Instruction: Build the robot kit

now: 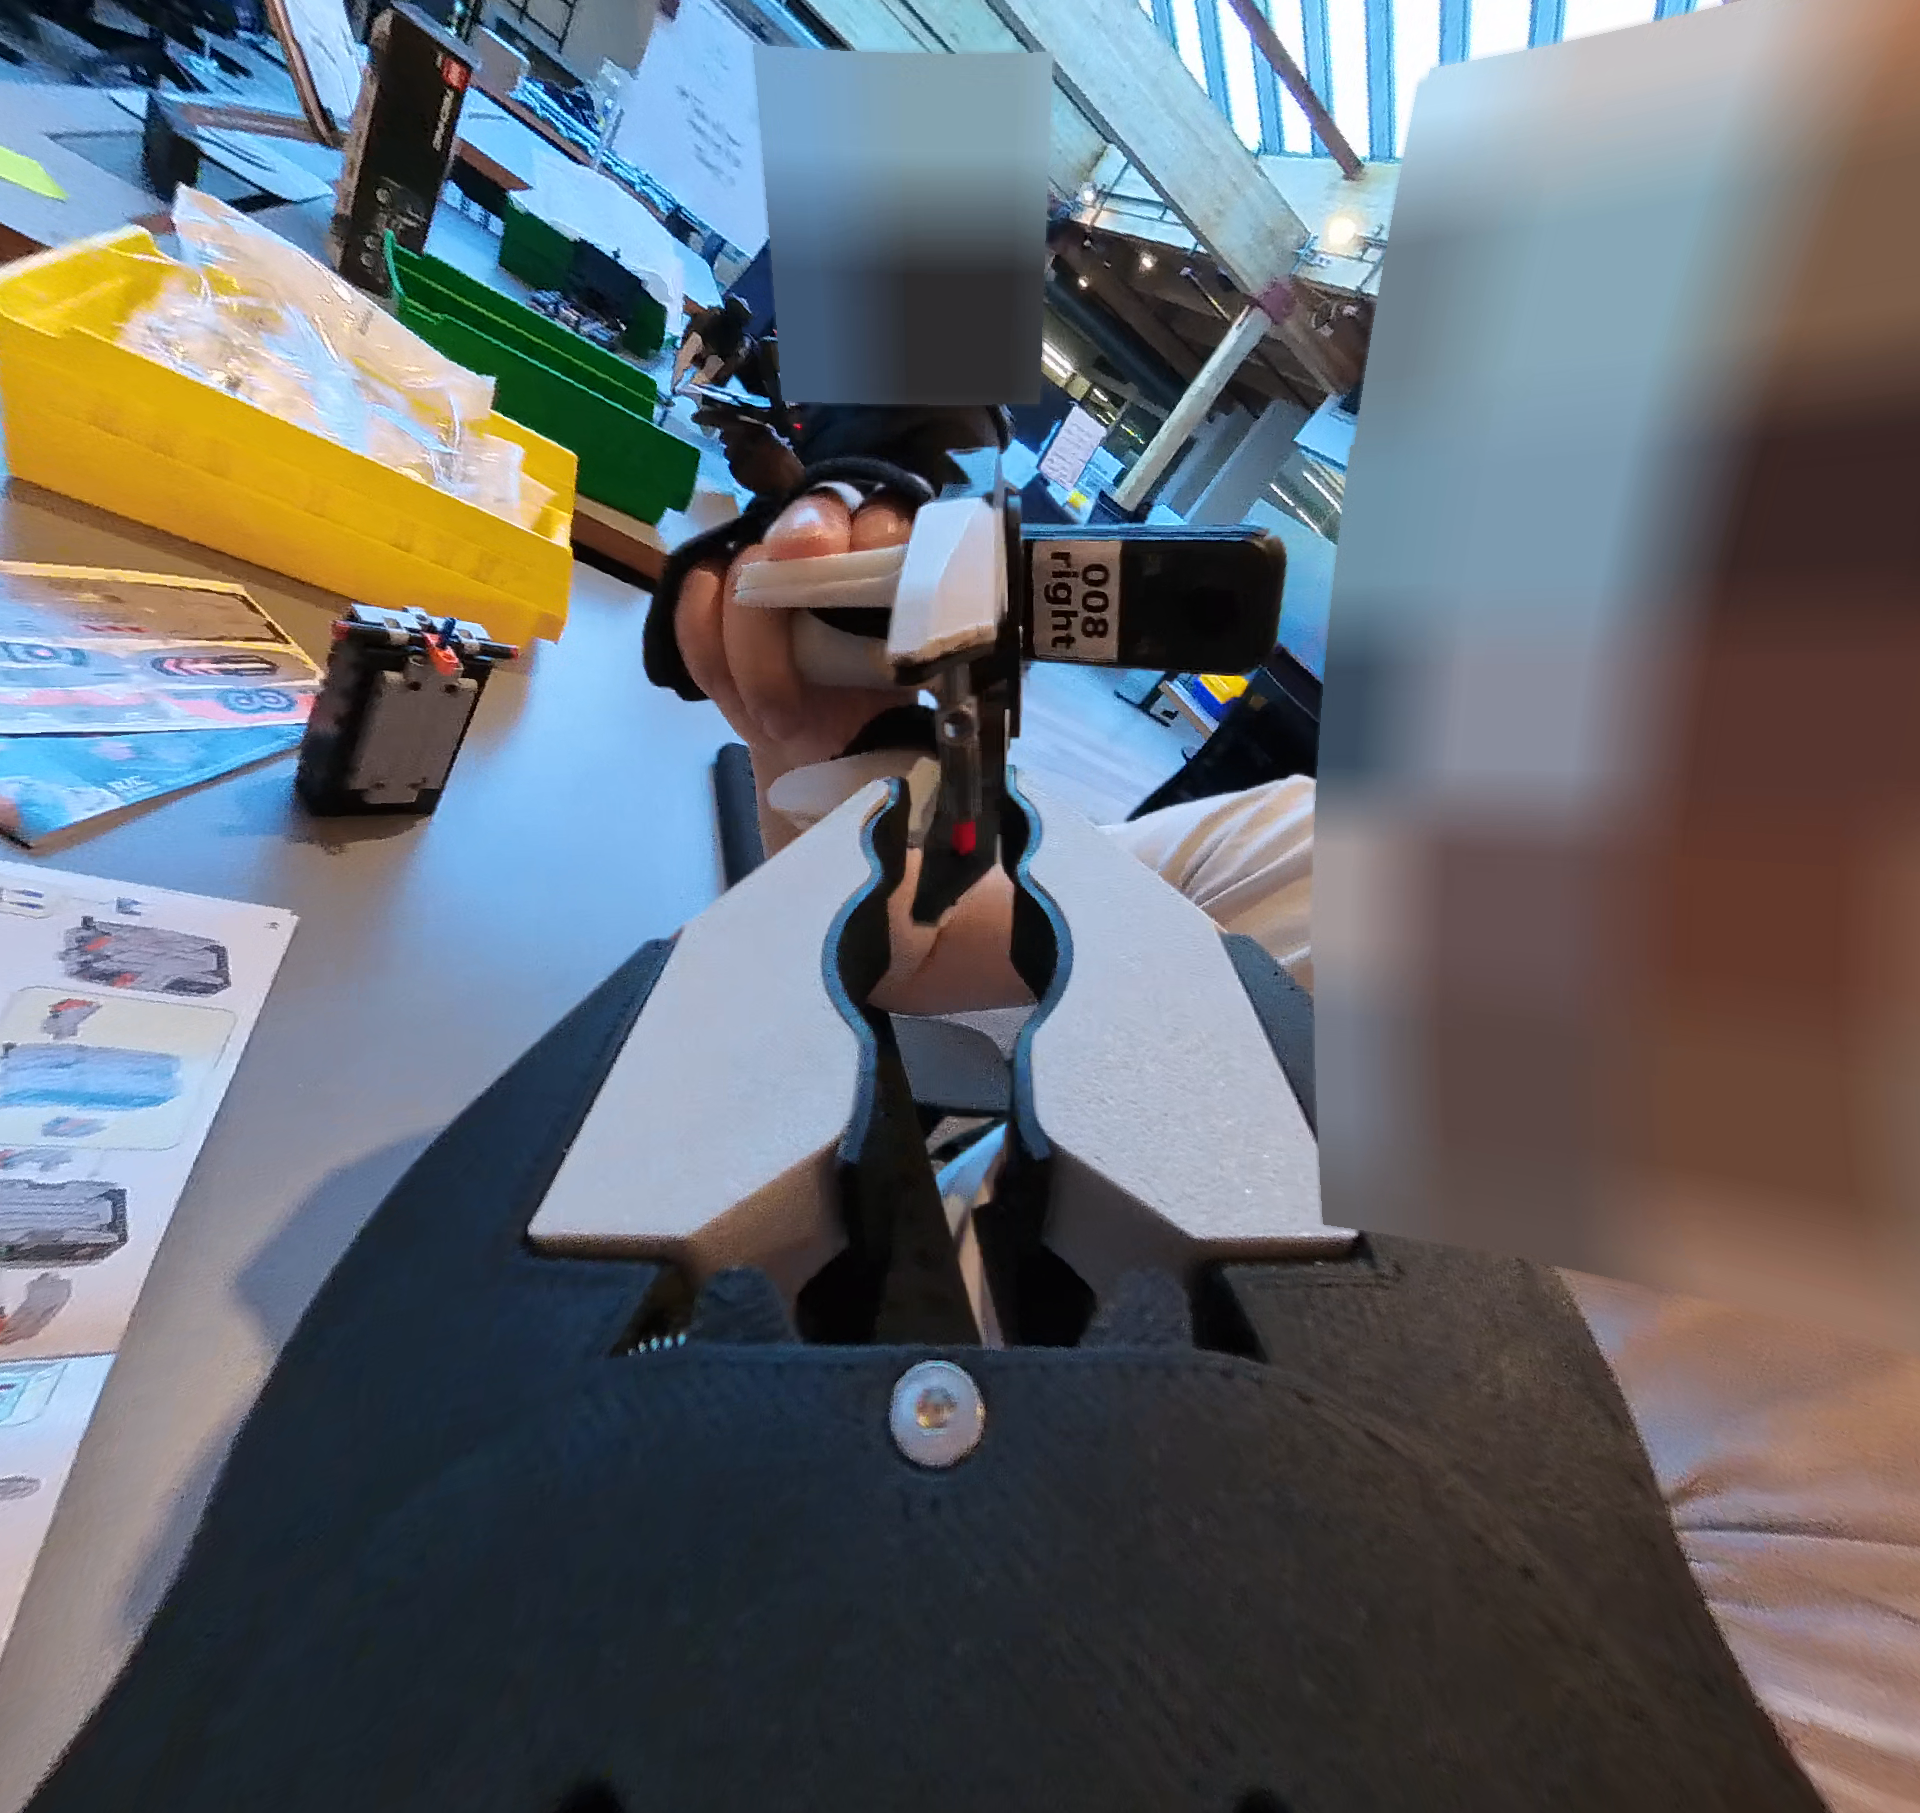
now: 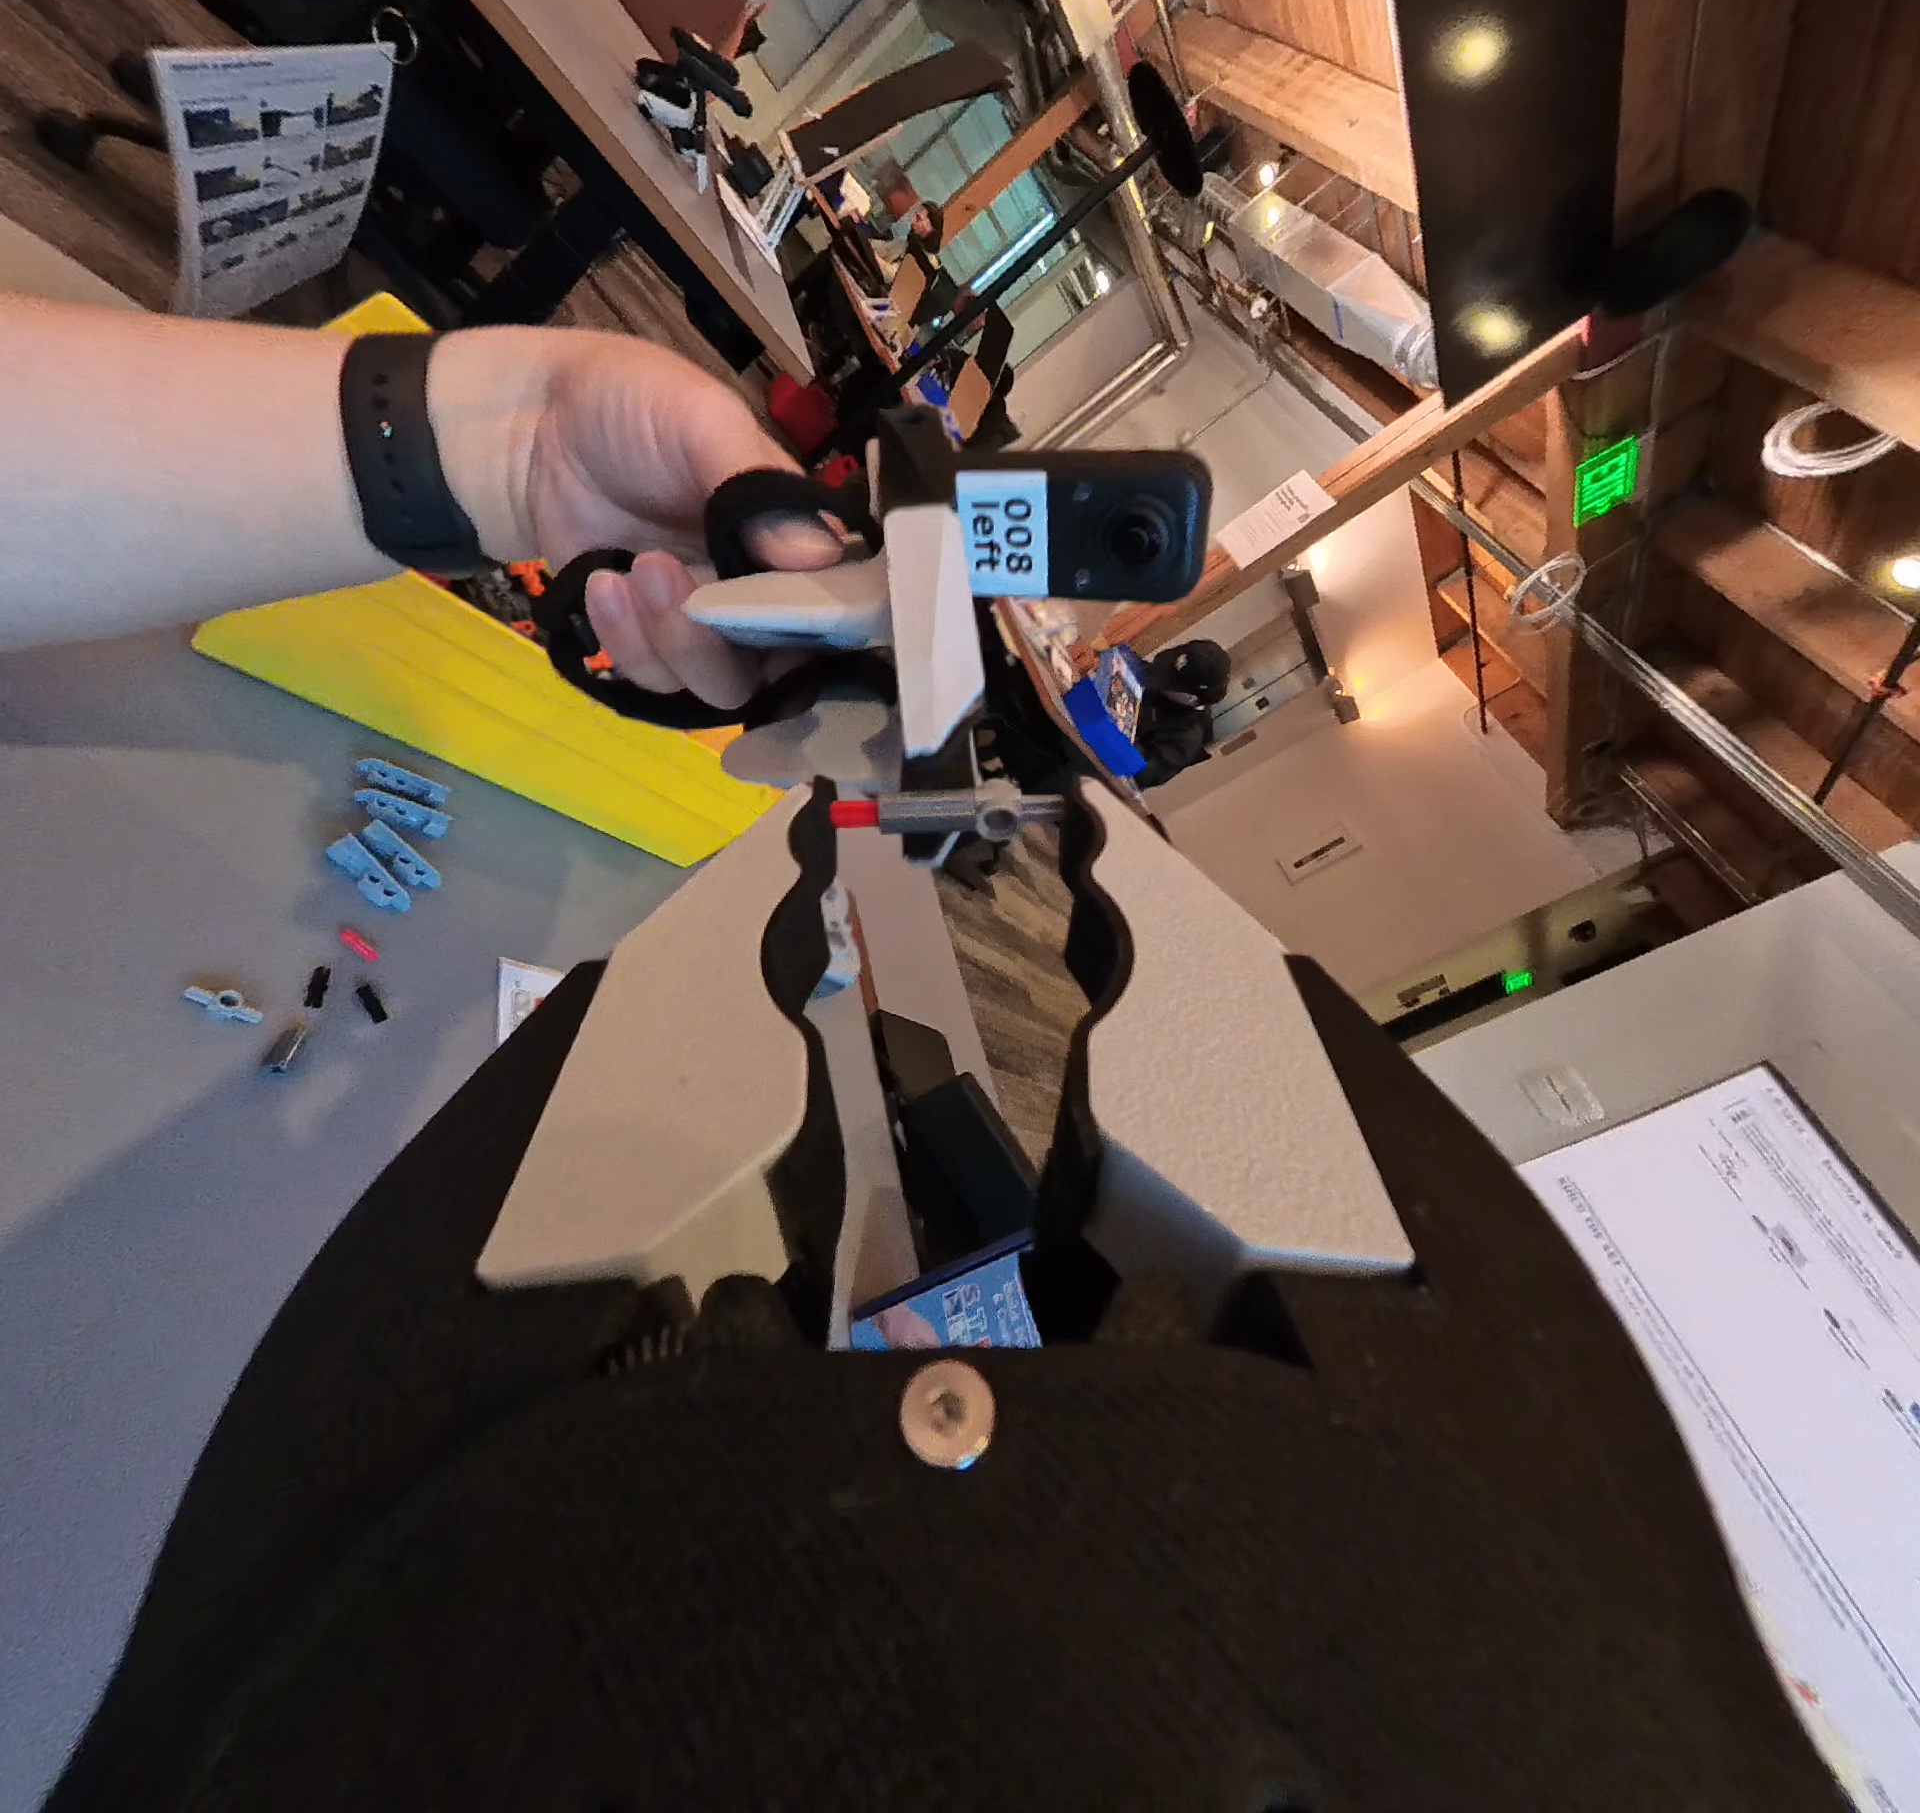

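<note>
A thin grey axle piece with a red end spans the gap between the tips of my right gripper, which is shut on it end to end, in the air above the table edge. In the left wrist view the same piece stands upright just past the tips of my left gripper. The left jaws are a narrow gap apart on either side of it and do not touch it. The two grippers face each other, each held by a hand.
A black and grey brick assembly stands on the grey table near building instruction sheets. A yellow bin holds plastic bags; green bins lie behind. Blue pieces and small pins lie loose on the table. Left and right tips are no more than a few centimetres apart.
</note>
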A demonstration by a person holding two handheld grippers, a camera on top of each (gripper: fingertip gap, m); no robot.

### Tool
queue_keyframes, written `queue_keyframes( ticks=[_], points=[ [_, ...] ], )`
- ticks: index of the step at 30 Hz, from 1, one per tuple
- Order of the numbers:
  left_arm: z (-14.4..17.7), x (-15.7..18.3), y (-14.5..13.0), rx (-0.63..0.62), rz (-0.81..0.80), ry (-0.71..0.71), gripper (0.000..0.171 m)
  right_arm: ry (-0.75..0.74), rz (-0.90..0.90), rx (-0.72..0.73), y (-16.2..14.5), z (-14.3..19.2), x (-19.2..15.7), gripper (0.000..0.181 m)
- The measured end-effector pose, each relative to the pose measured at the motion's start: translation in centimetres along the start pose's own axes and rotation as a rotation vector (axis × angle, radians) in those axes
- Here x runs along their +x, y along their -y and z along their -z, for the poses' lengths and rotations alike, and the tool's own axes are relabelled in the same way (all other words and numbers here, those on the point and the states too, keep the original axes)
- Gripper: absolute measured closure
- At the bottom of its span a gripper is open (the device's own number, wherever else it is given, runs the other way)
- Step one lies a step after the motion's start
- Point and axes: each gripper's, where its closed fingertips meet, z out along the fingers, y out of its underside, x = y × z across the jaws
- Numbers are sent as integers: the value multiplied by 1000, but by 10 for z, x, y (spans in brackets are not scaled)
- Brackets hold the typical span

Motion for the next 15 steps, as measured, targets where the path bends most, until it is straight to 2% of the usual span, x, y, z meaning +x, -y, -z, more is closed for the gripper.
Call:
queue_keyframes(
  ticks=[2,3,8,15],
  points=[
    [0,1,-1,-4,-11,16,159,17,-8,-18,-4,-1,-2,138],
    [-1,-2,-3,-13,-25,44,167,19,-11,-6,-2,-2,-3,139],
    [1,-9,-5,-25,-16,104,167,30,-33,-33,-11,-4,-5,138],
    [2,-5,-3,-17,-4,57,167,26,-27,0,-5,-1,-3,140]
  ],
)
